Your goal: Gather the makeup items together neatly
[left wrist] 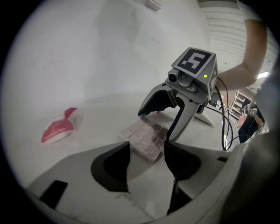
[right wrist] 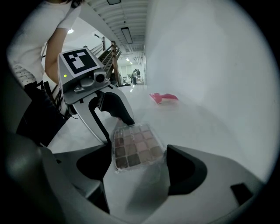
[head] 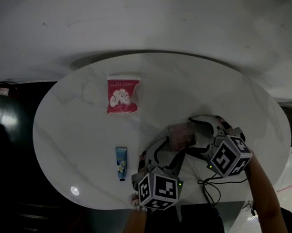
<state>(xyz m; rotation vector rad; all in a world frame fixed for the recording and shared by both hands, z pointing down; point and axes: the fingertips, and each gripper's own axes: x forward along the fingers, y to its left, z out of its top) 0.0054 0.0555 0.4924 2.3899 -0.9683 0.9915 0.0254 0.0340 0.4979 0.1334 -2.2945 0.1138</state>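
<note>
An eyeshadow palette (head: 181, 135) in a clear case is at the table's near middle. My right gripper (head: 194, 133) reaches in from the right, and the palette (right wrist: 135, 146) spans the wide gap between its jaws, its side edges against both. My left gripper (head: 163, 152) comes from below with jaws open. One near corner of the palette (left wrist: 146, 138) lies between its tips. A red-and-white sachet (head: 123, 95) lies farther back on the table. A small blue tube (head: 122, 162) lies to the left near the front edge.
The round white table (head: 73, 127) stands against a pale wall, with dark floor to the left. Black cables (head: 217, 183) trail off the front edge by the right arm. In the left gripper view the sachet (left wrist: 59, 127) lies off to the left.
</note>
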